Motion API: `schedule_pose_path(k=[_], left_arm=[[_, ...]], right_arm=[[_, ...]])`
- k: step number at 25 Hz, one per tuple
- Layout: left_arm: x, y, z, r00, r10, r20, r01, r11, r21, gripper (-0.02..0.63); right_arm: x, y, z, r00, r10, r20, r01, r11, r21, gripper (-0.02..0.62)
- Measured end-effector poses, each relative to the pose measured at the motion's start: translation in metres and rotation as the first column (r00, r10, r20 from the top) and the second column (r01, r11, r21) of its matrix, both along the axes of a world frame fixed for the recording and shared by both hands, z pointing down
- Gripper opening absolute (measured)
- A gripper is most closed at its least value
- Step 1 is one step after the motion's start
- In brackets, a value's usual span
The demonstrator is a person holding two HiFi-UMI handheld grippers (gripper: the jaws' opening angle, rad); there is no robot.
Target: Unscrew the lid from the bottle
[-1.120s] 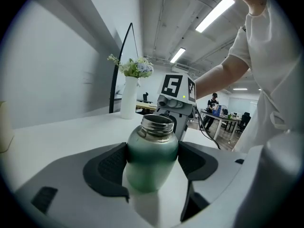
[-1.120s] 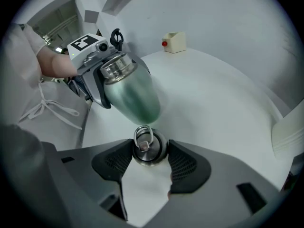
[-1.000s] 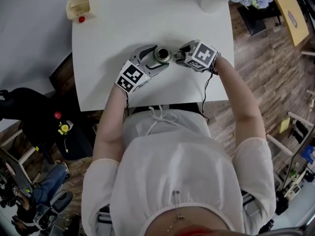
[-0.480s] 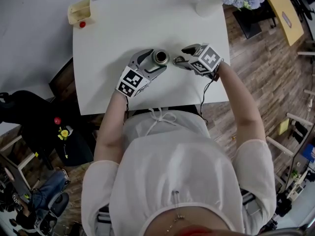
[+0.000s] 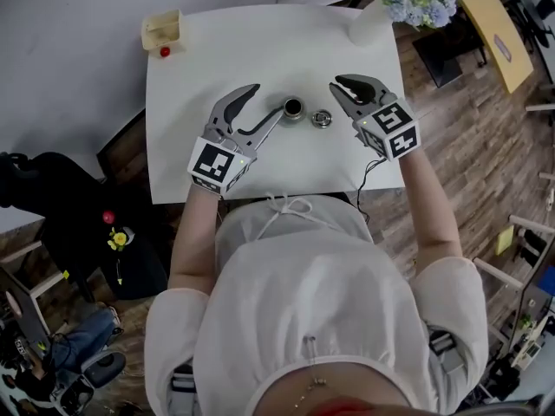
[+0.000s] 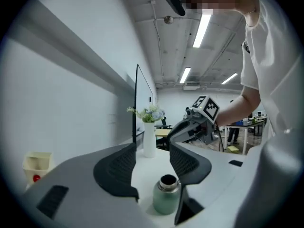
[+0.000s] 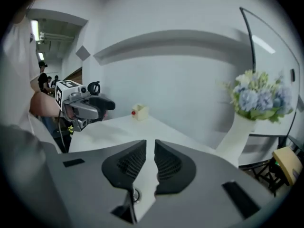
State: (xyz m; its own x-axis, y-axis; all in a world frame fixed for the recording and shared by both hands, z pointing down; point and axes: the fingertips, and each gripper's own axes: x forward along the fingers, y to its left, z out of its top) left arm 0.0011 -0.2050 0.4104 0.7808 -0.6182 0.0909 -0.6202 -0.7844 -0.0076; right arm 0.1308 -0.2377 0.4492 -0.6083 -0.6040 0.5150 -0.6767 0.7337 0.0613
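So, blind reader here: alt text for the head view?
An open bottle stands on a white table, its lid lying beside it. A person holds the left gripper and right gripper either side, both empty, jaws just closing.

A white table (image 5: 260,50) is spreading beneath the left gripper (image 5: 267,100) and right gripper (image 5: 336,82); wooden floor (image 5: 460,137) is showing right of the right gripper, a white flower vase (image 5: 375,9) is standing beyond it, and ceiling strip lights (image 6: 202,27) are glowing overhead

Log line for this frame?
bottle: uncapped, upright | lid: on table beside bottle | left claw: open, just closing, holds nothing | right claw: narrow gap, just closing, empty
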Motion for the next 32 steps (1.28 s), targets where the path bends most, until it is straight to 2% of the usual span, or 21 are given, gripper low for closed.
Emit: schedule_pose_path(k=[2, 4, 10, 14, 18, 25, 32], left_arm=[[-0.012, -0.002, -0.021, 0.998, -0.05, -0.025, 0.051, 0.998, 0.032, 0.187], [-0.021, -0.002, -0.038, 0.995, -0.087, -0.042, 0.09, 0.995, 0.051, 0.149], [-0.047, 0.006, -0.073, 0.978, -0.195, -0.068, 0.201, 0.975, 0.094, 0.043], [-0.058, 0.01, -0.081, 0.97, -0.232, -0.075, 0.238, 0.966, 0.102, 0.026], [-0.061, 0.015, -0.083, 0.967, -0.244, -0.072, 0.25, 0.964, 0.094, 0.023], [-0.064, 0.015, -0.083, 0.969, -0.235, -0.082, 0.241, 0.967, 0.081, 0.02], [-0.068, 0.012, -0.078, 0.966, -0.25, -0.069, 0.254, 0.965, 0.071, 0.02]], right_arm=[[0.002, 0.0, -0.028, 0.997, 0.056, 0.046, -0.06, 0.994, 0.094, 0.031], [0.005, 0.003, -0.051, 0.99, 0.1, 0.097, -0.116, 0.979, 0.169, 0.008], [0.005, 0.024, -0.091, 0.97, 0.156, 0.188, -0.21, 0.926, 0.314, 0.008], [0.007, 0.036, -0.093, 0.939, 0.196, 0.282, -0.282, 0.908, 0.309, 0.006], [0.002, 0.041, -0.095, 0.916, 0.197, 0.351, -0.303, 0.911, 0.279, 0.005], [-0.004, 0.039, -0.103, 0.911, 0.177, 0.374, -0.289, 0.918, 0.272, 0.003], [-0.004, 0.042, -0.097, 0.923, 0.185, 0.336, -0.283, 0.92, 0.271, 0.003]])
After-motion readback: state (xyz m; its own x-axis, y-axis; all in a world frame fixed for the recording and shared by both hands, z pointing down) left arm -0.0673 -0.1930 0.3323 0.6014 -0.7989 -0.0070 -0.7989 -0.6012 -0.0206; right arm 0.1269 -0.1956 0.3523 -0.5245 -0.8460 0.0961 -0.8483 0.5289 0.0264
